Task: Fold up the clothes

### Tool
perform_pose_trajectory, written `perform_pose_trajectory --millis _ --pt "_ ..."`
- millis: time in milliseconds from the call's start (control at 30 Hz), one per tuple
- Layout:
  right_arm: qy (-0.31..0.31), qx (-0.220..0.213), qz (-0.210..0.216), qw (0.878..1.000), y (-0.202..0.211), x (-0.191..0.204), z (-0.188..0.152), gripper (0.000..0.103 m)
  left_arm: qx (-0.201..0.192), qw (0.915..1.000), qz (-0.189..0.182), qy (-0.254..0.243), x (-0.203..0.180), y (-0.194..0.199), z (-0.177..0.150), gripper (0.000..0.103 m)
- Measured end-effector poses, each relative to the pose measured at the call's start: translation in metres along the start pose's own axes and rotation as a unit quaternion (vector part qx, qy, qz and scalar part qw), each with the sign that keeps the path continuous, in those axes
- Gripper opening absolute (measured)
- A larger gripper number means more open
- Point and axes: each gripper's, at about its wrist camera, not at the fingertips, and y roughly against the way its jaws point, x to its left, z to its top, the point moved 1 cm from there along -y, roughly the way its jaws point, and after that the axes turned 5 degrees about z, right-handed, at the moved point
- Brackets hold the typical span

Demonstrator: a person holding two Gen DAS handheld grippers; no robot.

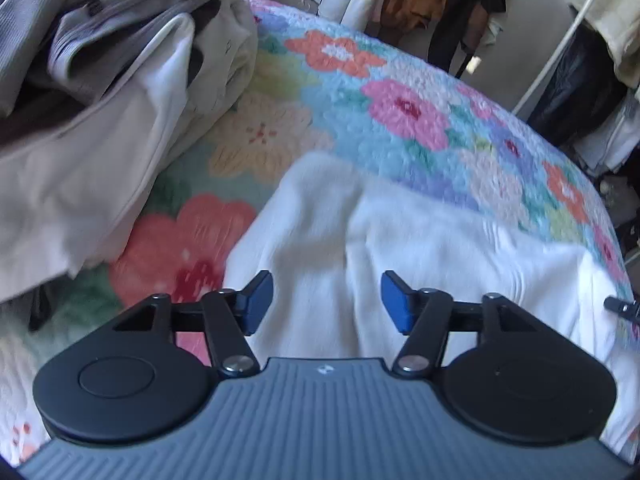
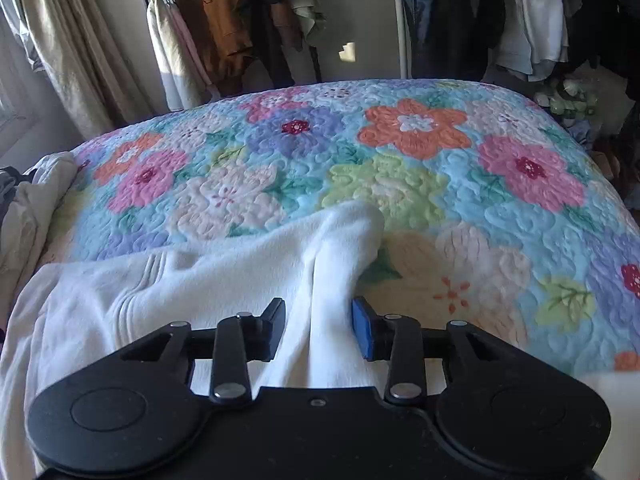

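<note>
A white knitted garment (image 1: 420,248) lies rumpled on the floral quilt (image 1: 400,120). In the left wrist view my left gripper (image 1: 327,304) hovers low over the garment's middle, open, its blue pads (image 1: 394,304) wide apart with nothing between them. In the right wrist view my right gripper (image 2: 319,330) is closed onto a raised fold of the same white garment (image 2: 328,280); the fold fills the gap between the pads and runs tented away over the quilt (image 2: 400,184). A tip of the right gripper (image 1: 624,306) shows at the right edge of the left wrist view.
A heap of grey and cream clothes (image 1: 112,64) sits on the bed to the left, also seen as the clothes heap (image 2: 28,208). Clothes racks with hanging garments (image 2: 224,24) stand beyond the bed's far edge. A curtain (image 2: 60,52) hangs at the left.
</note>
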Motion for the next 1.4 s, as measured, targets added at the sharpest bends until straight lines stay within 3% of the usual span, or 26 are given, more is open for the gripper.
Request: perform_pose_trajectory --millis 100,233,333,400,567,633,733,833,867,900,967,1033,1167,1233,1333,1367,1400 --pt "0.021 -0.002 0.001 1.000 0.035 0.001 -0.021 0.047 0.014 0.9998 0.012 -0.011 0.016 0.024 -0.046 0.067" --pt "0.071 -0.036 -0.021 0.997 0.088 0.029 -0.044 0.050 0.018 0.9996 0.022 -0.010 0.040 0.063 -0.088 0.067" --pt "0.063 -0.034 0.055 0.996 0.114 0.062 -0.069 0.056 0.017 0.9994 0.029 -0.010 0.054 0.096 -0.111 0.069" --pt "0.079 0.002 0.113 0.990 0.115 0.094 -0.095 0.058 0.021 0.9993 0.031 -0.004 0.060 0.115 -0.125 0.073" --pt "0.122 0.091 0.251 0.956 0.117 0.174 -0.161 0.059 0.032 0.9988 0.038 -0.003 0.070 0.142 -0.159 0.073" --pt "0.147 0.121 0.256 0.948 0.110 0.204 -0.185 0.059 0.026 0.9981 0.051 -0.021 0.071 0.151 -0.173 0.073" --pt "0.125 0.136 0.261 0.947 0.100 0.221 -0.213 0.059 0.019 0.9950 0.072 -0.066 0.070 0.162 -0.192 0.074" --pt "0.092 0.150 0.267 0.947 0.093 0.230 -0.238 0.058 0.014 0.9855 0.100 -0.137 0.066 0.170 -0.211 0.075" --pt "0.083 0.149 0.258 0.951 0.091 0.230 -0.243 0.048 0.012 0.9829 0.102 -0.153 0.064 0.172 -0.216 0.075" --pt "0.080 0.146 0.249 0.954 0.089 0.230 -0.248 0.026 0.009 0.9809 0.101 -0.166 0.063 0.176 -0.221 0.076" --pt "0.060 0.135 0.258 0.955 0.092 0.229 -0.254 0.002 0.004 0.9771 0.095 -0.191 0.061 0.182 -0.231 0.079" --pt "0.034 0.126 0.280 0.951 0.097 0.226 -0.252 0.002 -0.003 0.9771 0.077 -0.198 0.056 0.189 -0.236 0.080" --pt "0.009 0.099 0.328 0.939 0.115 0.233 -0.229 0.002 -0.022 0.9822 -0.002 -0.187 0.051 0.201 -0.239 0.083" --pt "0.034 0.091 0.311 0.945 0.125 0.238 -0.219 0.002 -0.028 0.9796 -0.009 -0.199 0.043 0.201 -0.240 0.085" --pt "0.049 0.103 0.271 0.956 0.125 0.234 -0.218 0.012 -0.026 0.9741 -0.013 -0.224 0.030 0.198 -0.243 0.085" --pt "0.043 0.110 0.262 0.958 0.122 0.231 -0.220 0.025 -0.025 0.9736 -0.014 -0.227 0.027 0.195 -0.244 0.085" --pt "0.031 0.122 0.259 0.958 0.116 0.225 -0.226 0.046 -0.023 0.9733 -0.015 -0.228 0.026 0.192 -0.246 0.085"
